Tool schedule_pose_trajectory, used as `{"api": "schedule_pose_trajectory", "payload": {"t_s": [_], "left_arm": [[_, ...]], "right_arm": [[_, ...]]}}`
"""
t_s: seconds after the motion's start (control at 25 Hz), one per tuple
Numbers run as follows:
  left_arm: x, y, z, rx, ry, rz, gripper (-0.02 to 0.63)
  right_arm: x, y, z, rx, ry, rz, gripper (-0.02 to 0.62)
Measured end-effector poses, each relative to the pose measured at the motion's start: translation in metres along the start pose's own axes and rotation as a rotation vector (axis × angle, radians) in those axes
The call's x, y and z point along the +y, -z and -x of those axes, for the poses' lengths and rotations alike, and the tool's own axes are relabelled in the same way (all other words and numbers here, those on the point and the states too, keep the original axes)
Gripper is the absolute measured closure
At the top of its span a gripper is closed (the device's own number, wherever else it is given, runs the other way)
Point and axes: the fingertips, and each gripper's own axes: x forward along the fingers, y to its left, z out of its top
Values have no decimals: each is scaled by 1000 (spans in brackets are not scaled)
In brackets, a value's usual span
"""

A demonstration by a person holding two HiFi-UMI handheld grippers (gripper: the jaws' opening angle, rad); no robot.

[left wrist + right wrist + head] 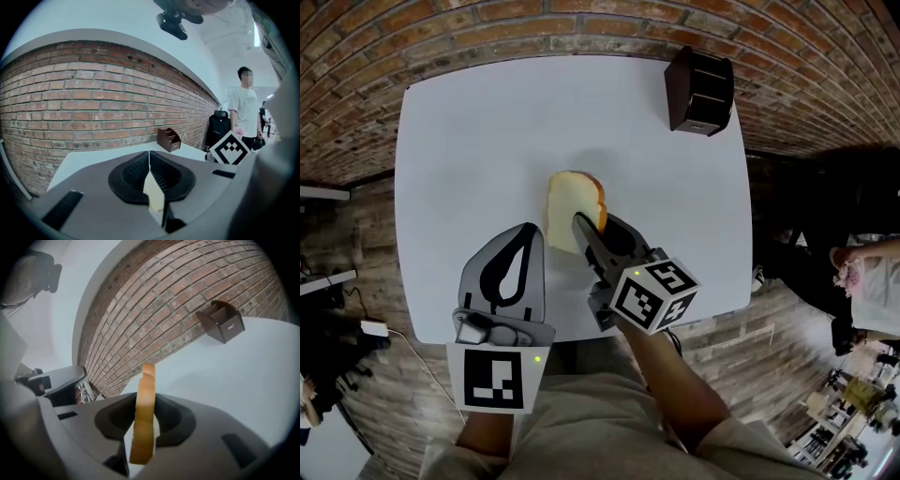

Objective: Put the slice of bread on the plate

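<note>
I have the right claw [595, 230] pinching the bread slice [145, 413], long axis pointing away along the claw; pale crumb, tan crust. Left claw [149, 157] pressed together.

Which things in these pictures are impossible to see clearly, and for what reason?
- Plate: it shows in no view.
- Bread slice, head view: its near part is hidden behind the right tool, which grips it.
- Brown box, head view: its compartments are too dark and small to see inside.
- Table, head view: the left tool covers the part under it.
</note>
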Motion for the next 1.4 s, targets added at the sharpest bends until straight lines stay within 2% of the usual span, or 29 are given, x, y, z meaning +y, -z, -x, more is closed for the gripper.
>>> {"api": "schedule_pose_trajectory", "payload": {"t_s": [0.16, 0.32, 0.4, 0.44, 0.68, 0.8, 0.84, 0.88, 1.2, 1.4], "left_arm": [[-2, 0, -2, -1, 0, 6, 592], [-2, 0, -1, 1, -5, 11, 592], [-2, 0, -1, -4, -6, 10, 592], [-2, -1, -1, -6, -6, 10, 592], [-3, 1, 1, -3, -7, 12, 592], [-5, 1, 2, -3, -4, 12, 592], [-5, 1, 2, -3, -4, 12, 592], [-5, 1, 3, -3, -3, 13, 592], [-9, -1, 7, -14, -4, 14, 592], [-9, -3, 11, -23, -6, 14, 592]], "right_arm": [[-12, 4, 1, 41, 53, 47, 483], [-20, 9, 1, 87, 130, 164, 445], [-21, 15, 0, 113, 155, 220, 360], [-21, 17, -1, 124, 165, 240, 344], [-25, 24, 0, 181, 215, 334, 327], [-27, 27, 2, 195, 239, 357, 298], [-27, 28, 2, 200, 248, 364, 245], [-27, 29, 2, 205, 256, 369, 221], [-30, 37, 5, 247, 284, 368, 172], [-34, 38, 12, 241, 332, 309, 158]]}}
